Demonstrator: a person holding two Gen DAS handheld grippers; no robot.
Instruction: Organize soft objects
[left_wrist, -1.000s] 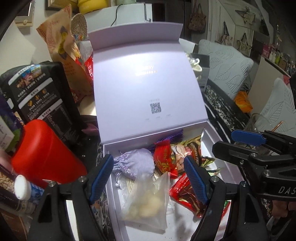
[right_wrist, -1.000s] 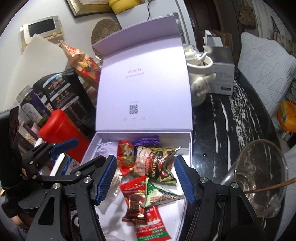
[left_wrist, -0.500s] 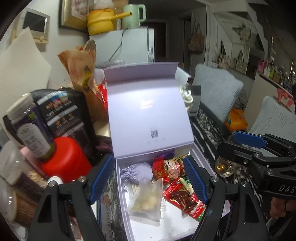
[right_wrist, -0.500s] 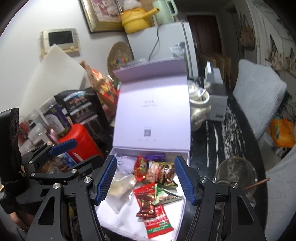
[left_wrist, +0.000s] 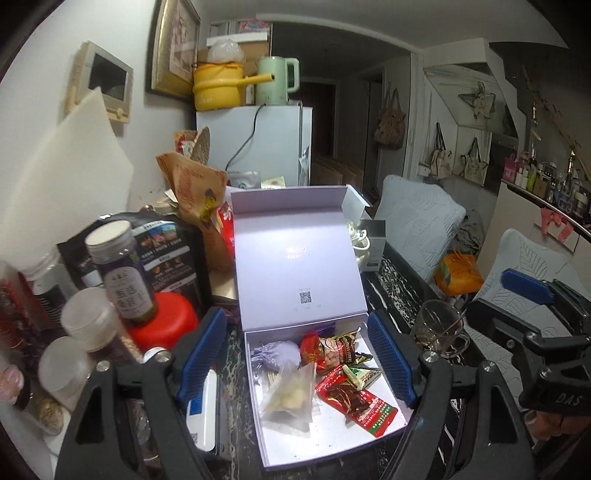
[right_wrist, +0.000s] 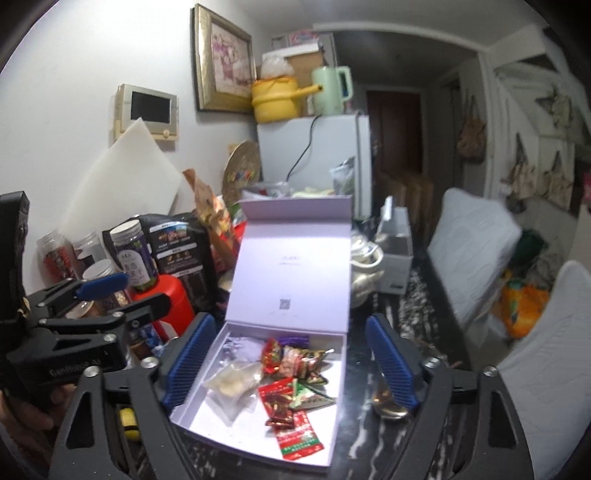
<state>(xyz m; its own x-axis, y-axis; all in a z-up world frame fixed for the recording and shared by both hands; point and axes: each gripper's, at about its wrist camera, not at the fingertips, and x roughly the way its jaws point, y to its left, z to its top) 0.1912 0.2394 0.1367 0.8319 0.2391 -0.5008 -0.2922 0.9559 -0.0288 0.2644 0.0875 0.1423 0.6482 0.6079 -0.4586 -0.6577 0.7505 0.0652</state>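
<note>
An open lilac gift box (left_wrist: 295, 258) stands on the dark marble table with its lid upright. Inside lie a lilac drawstring pouch (left_wrist: 275, 352), a clear bag of pale pieces (left_wrist: 290, 395), red snack packets (left_wrist: 354, 402) and a green triangular packet (left_wrist: 360, 374). My left gripper (left_wrist: 295, 356) hovers above and in front of the box, its jaws opening with nothing between them. My right gripper (right_wrist: 290, 362) hangs over the same box (right_wrist: 295, 266), its jaws also opening and empty. The pouch (right_wrist: 243, 347) and clear bag (right_wrist: 234, 384) show there too.
Left of the box crowd a red-lidded jar (left_wrist: 162, 325), a purple-labelled bottle (left_wrist: 123, 273), a black snack bag (left_wrist: 166, 251) and clear jars. A glass mug (left_wrist: 439, 328) stands to the right. A white teapot (right_wrist: 364, 273) and grey box sit behind; cushioned chairs (left_wrist: 417, 221) line the right side.
Both grippers have risen and drawn back from the box, so it looks smaller and more of the room shows. The right gripper's jaws stand wider apart than before.
</note>
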